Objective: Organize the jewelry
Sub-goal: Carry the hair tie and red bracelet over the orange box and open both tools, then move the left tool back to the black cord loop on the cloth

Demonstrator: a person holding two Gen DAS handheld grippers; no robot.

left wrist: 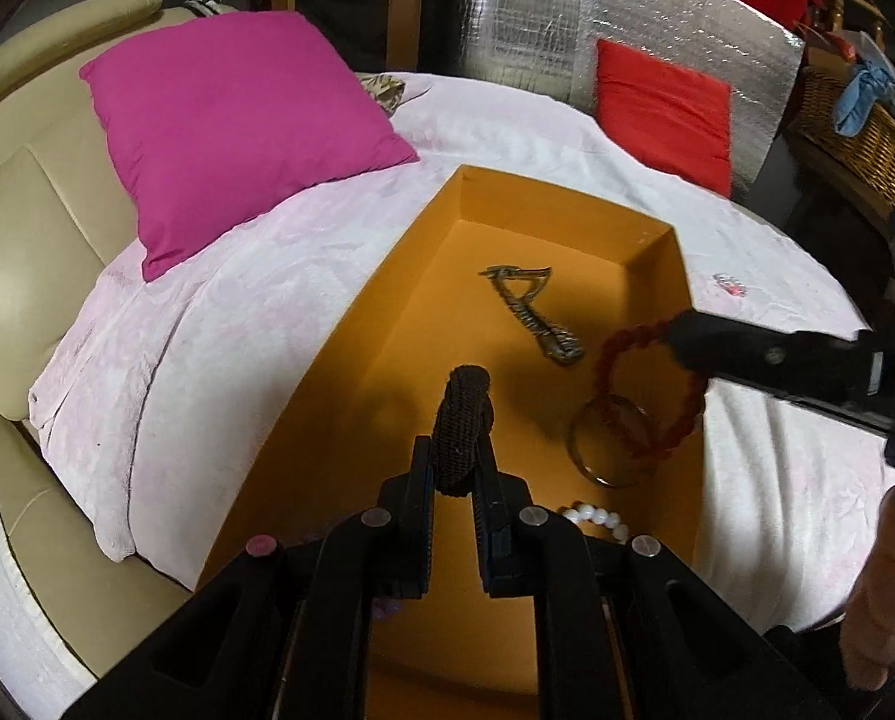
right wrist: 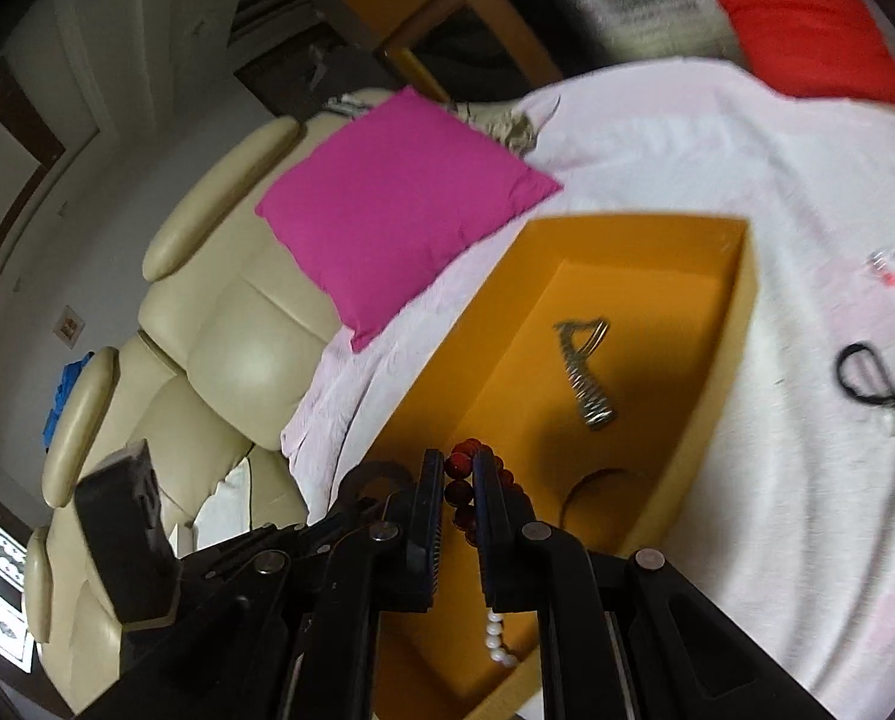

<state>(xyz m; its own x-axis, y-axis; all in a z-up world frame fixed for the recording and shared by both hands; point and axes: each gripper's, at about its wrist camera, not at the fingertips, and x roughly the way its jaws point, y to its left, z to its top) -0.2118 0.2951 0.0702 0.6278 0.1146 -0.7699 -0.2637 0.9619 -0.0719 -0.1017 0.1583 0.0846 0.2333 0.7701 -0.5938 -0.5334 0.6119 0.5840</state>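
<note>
- We hold the left gripper (left wrist: 453, 480) over the near end of the orange box (left wrist: 567, 192); its fingers (left wrist: 420, 516) are clenched on a dark brown band (left wrist: 462, 426) that stands up between them.
- We hold the right gripper (right wrist: 460, 480) over the box's right side; its fingers (right wrist: 498, 516) are clamped on a red bead bracelet (left wrist: 645, 402), which hangs as a loop above the box floor.
- Inside the box lie a metal chain piece (left wrist: 537, 315) near the middle, a thin metal bangle (left wrist: 609, 441) under the red loop, and white pearls (left wrist: 597, 519) at the near right corner.
- The box sits on a pale pink sheet (left wrist: 267, 276) spread over a beige couch (left wrist: 21, 228).
- On the sheet to the right of the box lie a black cord loop (right wrist: 867, 375) and a small clear-and-red item (right wrist: 894, 269), both well apart from the box.
- A magenta pillow (left wrist: 237, 126) lies on the sheet beyond the box's left side, and a red cushion (left wrist: 666, 114) stands at the far right.
</note>
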